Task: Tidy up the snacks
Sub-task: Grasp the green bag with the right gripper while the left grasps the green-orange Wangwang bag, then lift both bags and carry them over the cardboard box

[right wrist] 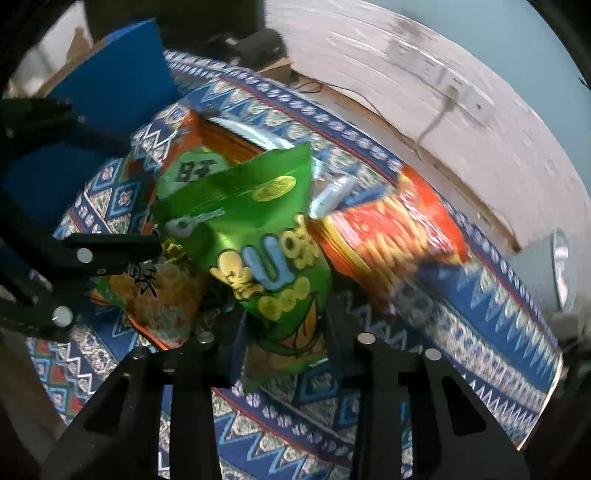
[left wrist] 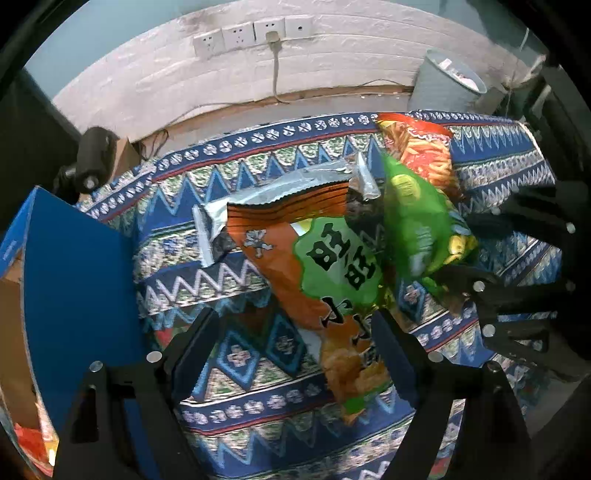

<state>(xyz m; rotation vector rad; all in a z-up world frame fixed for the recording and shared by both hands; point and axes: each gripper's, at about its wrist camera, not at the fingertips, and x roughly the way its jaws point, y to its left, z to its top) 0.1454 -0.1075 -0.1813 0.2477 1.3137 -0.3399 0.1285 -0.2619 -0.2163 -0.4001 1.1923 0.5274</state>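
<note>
An orange and green snack bag (left wrist: 325, 273) lies on the patterned cloth, its lower end between my left gripper's (left wrist: 295, 332) wide-open fingers. My right gripper (right wrist: 286, 328) is shut on the bottom of a green corn-snack bag (right wrist: 258, 236) and holds it lifted; that bag shows in the left wrist view (left wrist: 417, 214), with the right gripper at the right edge (left wrist: 491, 266). A red fries-pattern bag (right wrist: 391, 236) lies behind on the cloth and shows in the left view (left wrist: 424, 155). The orange bag also shows at left in the right wrist view (right wrist: 166, 288).
A blue cardboard box (left wrist: 74, 288) stands open at the left of the table, with a red packet inside. The patterned tablecloth (left wrist: 258, 369) covers the table. A grey bin (left wrist: 447, 85), wall sockets (left wrist: 251, 33) and a cable are behind the table.
</note>
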